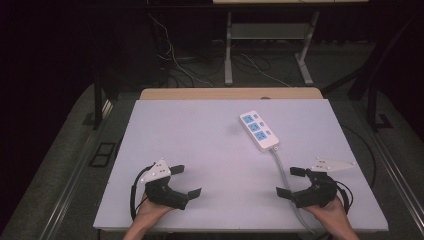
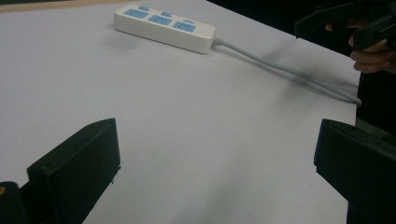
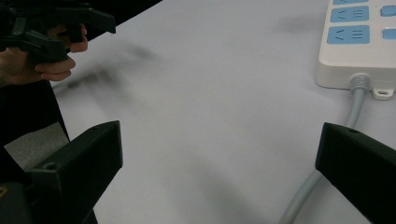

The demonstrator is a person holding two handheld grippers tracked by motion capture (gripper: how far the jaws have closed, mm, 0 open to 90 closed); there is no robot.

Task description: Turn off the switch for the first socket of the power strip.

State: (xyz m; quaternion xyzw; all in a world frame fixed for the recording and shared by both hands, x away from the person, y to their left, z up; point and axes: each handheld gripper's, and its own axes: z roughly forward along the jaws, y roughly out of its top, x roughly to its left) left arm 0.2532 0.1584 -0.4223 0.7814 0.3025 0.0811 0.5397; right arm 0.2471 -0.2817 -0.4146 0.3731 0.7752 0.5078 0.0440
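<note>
My right gripper (image 1: 291,181) hovers wide-jawed over the worktop (image 1: 200,150), beside the grey cable (image 1: 284,172); the left gripper (image 1: 186,180) is equally wide, holding nothing. The power strip (image 1: 258,130) lies far right. I'd approach along its length, squaring the jaws across its narrow sides. The right gripper view shows its mounting tab (image 3: 383,94).
</note>
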